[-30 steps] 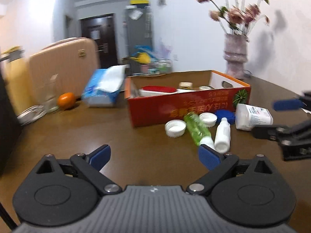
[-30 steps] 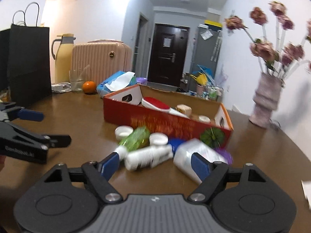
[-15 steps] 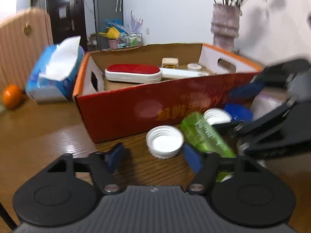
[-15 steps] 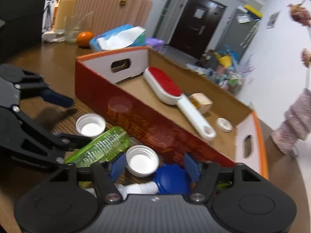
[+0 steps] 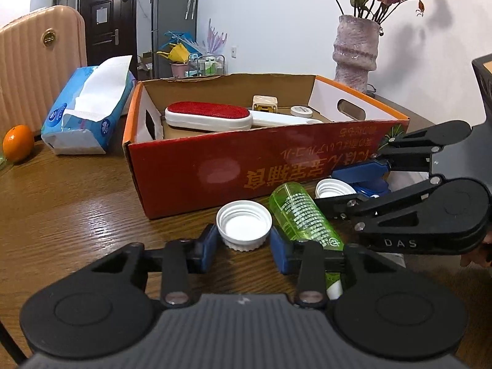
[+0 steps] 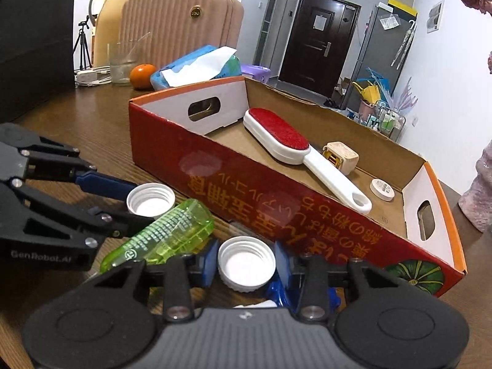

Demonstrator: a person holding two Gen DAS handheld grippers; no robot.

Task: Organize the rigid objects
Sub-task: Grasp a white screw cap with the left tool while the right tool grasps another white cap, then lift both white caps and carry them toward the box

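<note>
left wrist view: my left claw has just closed in, pads touching a white cap
right wrist view: my right claw likewise closing on another cap
meaning: both nearly ready to lift into the box

Both views were evenly lit by soft indoor light and rendered sharp; glare was seen on the glossy red box and wooden table, and strong fisheye bending at the edges
</note>
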